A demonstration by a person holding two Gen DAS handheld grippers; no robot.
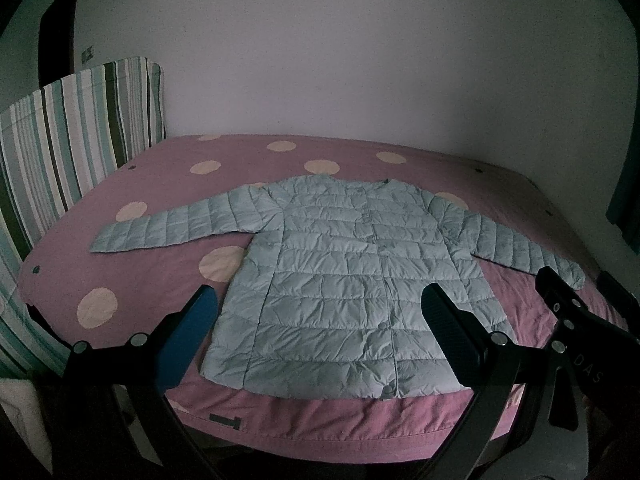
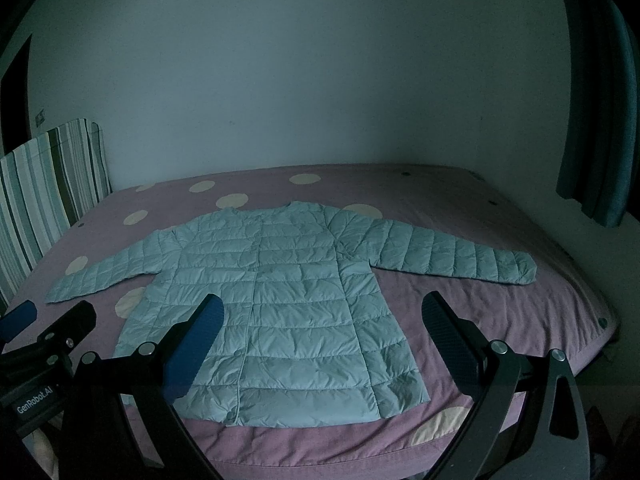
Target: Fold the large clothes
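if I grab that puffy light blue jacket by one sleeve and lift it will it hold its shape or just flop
Probably flop: the quilted jacket lies flat and limp on the bed, sleeves spread. Its thin puffed panels suggest it is light for its size. The smooth shell may slip between the fingers of the open left gripper, so pinch a seam.

Jacket [image 1: 340, 280]: thin quilted cloth, slight sheen, puffy with fine wrinkles. Bed sheet [image 1: 160, 280]: matt woven cloth, soft, faint nap along the near edge. Striped cushion [image 1: 72, 136]: matt cloth. Left gripper [image 1: 320, 320] and right gripper [image 2: 320, 320]: matt black plastic arms, shiny metal screw heads, blue textured pads [image 1: 192, 332]. Wall [image 1: 320, 60]: smooth, matt.
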